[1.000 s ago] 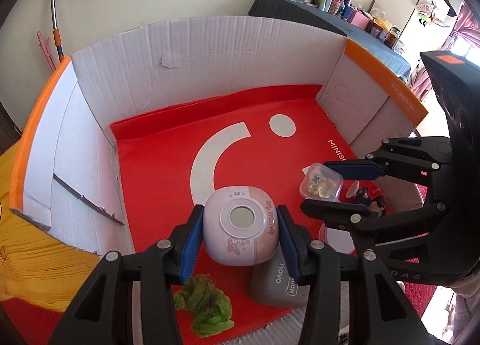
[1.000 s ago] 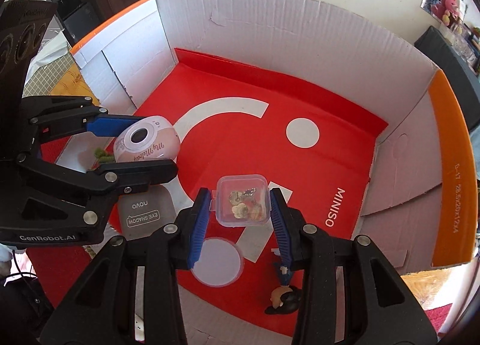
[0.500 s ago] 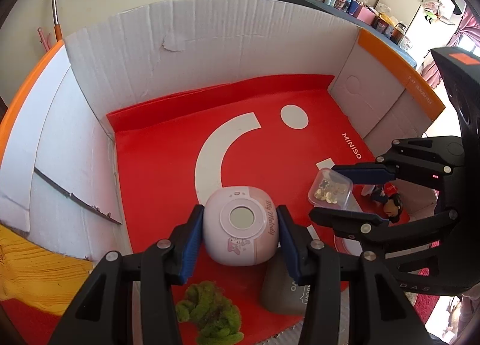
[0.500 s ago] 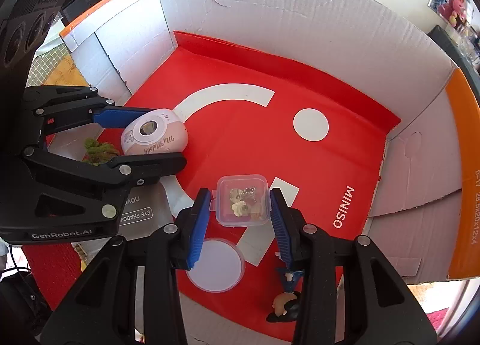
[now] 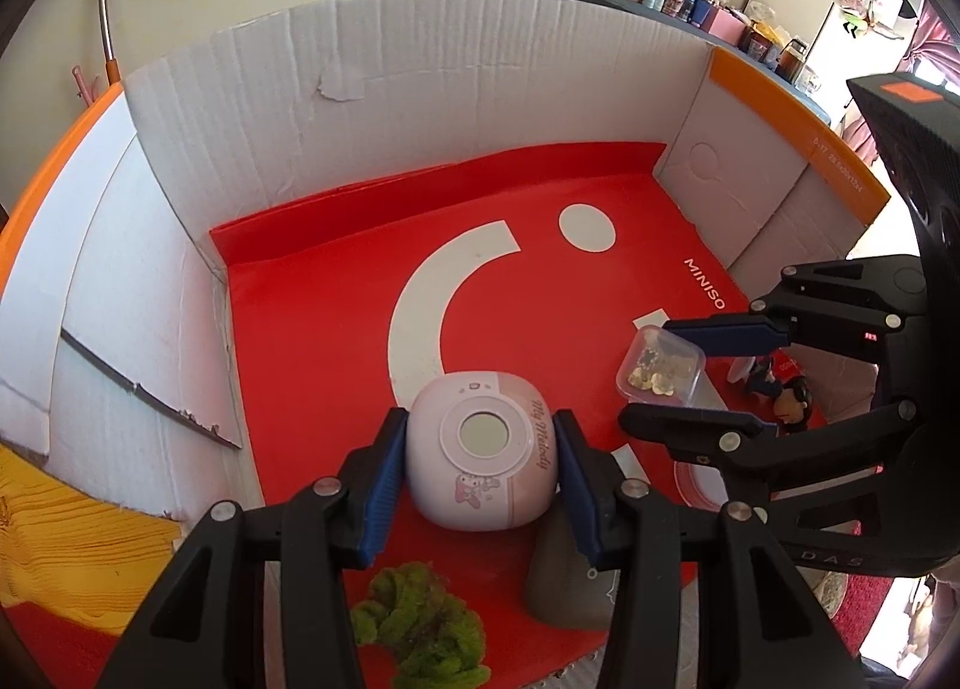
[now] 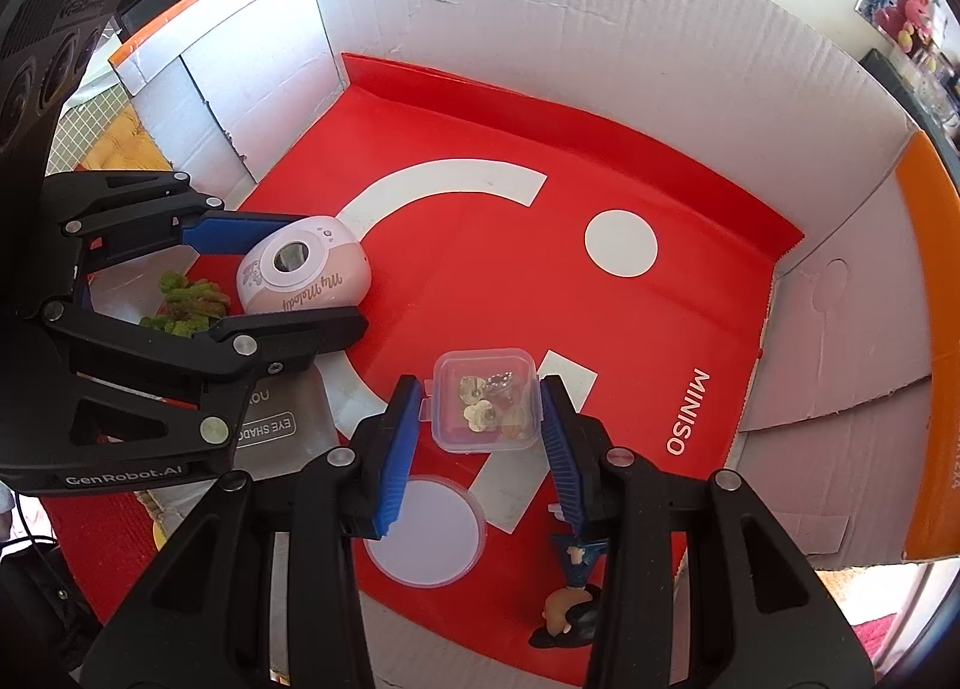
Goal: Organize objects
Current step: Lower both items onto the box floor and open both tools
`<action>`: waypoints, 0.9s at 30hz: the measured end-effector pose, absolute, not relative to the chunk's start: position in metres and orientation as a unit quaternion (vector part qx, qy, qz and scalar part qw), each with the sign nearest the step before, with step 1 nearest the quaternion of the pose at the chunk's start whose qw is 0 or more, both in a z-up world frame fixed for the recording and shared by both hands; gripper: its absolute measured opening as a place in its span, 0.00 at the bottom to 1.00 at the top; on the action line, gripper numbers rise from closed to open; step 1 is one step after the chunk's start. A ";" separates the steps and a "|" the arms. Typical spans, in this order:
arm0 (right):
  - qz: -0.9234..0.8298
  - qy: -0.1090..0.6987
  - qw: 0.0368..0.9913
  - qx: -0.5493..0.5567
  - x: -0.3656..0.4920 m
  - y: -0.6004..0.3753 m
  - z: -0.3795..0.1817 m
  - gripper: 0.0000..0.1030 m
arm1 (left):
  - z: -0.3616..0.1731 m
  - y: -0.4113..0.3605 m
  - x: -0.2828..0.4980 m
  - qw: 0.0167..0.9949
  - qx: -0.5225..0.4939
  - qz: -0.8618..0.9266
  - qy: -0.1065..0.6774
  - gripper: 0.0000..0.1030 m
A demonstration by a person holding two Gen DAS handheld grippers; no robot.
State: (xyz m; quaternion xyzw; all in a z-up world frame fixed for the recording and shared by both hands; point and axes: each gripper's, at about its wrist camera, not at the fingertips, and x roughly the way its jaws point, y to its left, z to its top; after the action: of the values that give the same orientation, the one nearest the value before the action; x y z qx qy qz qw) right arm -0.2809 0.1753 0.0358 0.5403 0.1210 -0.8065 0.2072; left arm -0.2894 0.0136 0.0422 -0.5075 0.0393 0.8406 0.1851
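Observation:
A pink round "My Melody" case (image 5: 480, 449) sits between the blue pads of my left gripper (image 5: 480, 431), which is shut on it just above the red floor of the cardboard box (image 5: 450, 77). My right gripper (image 6: 480, 389) is shut on a small clear plastic box (image 6: 486, 401) holding shell-like trinkets. In the right wrist view the left gripper (image 6: 327, 275) and pink case (image 6: 303, 272) are at the left. In the left wrist view the right gripper (image 5: 651, 377) and clear box (image 5: 660, 365) are at the right.
A green fuzzy clump (image 5: 420, 623), a grey eye-shadow case (image 6: 282, 425), a round clear lid (image 6: 426, 533) and a small dark-haired figurine (image 6: 567, 611) lie near the front edge. White cardboard walls with orange rims enclose the red floor (image 6: 510, 281).
Both grips are unchanged. Both grippers sit slightly further in over the red floor, so the items at the front edge have slid lower in the views.

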 end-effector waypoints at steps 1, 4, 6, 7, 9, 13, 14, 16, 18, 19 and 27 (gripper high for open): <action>-0.807 0.122 0.207 0.540 -0.280 0.176 0.036 0.38 | 0.042 0.014 -0.289 0.185 -0.508 0.841 0.039 0.48; -0.808 0.119 0.207 0.539 -0.279 0.179 0.036 0.38 | 0.041 0.014 -0.290 0.186 -0.508 0.840 0.039 0.48; -0.808 0.118 0.207 0.539 -0.278 0.181 0.036 0.38 | 0.041 0.014 -0.290 0.185 -0.508 0.840 0.039 0.48; -0.808 0.117 0.207 0.539 -0.277 0.182 0.037 0.38 | 0.041 0.014 -0.290 0.185 -0.508 0.841 0.039 0.48; -0.808 0.117 0.207 0.539 -0.276 0.183 0.037 0.38 | 0.041 0.014 -0.290 0.186 -0.508 0.841 0.037 0.48; -0.808 0.117 0.207 0.538 -0.278 0.186 0.037 0.38 | 0.039 0.013 -0.291 0.187 -0.508 0.840 0.032 0.48; -0.809 0.116 0.207 0.538 -0.277 0.187 0.037 0.38 | 0.038 0.012 -0.291 0.187 -0.509 0.840 0.031 0.48; -0.809 0.116 0.207 0.538 -0.277 0.189 0.037 0.38 | 0.038 0.012 -0.291 0.187 -0.508 0.840 0.030 0.48; -0.809 0.115 0.207 0.539 -0.276 0.192 0.037 0.38 | 0.038 0.012 -0.292 0.188 -0.509 0.840 0.030 0.48; -0.808 0.115 0.207 0.539 -0.277 0.192 0.037 0.38 | 0.038 0.012 -0.292 0.188 -0.509 0.840 0.030 0.48; -0.808 0.112 0.208 0.540 -0.278 0.196 0.038 0.39 | 0.040 0.010 -0.291 0.188 -0.510 0.839 0.025 0.48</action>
State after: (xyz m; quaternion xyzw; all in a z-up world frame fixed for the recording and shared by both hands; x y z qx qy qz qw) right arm -0.2783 0.1964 0.0381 0.5404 0.1124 -0.8076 0.2077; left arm -0.2914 0.0101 0.0400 -0.5099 0.0249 0.8390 0.1883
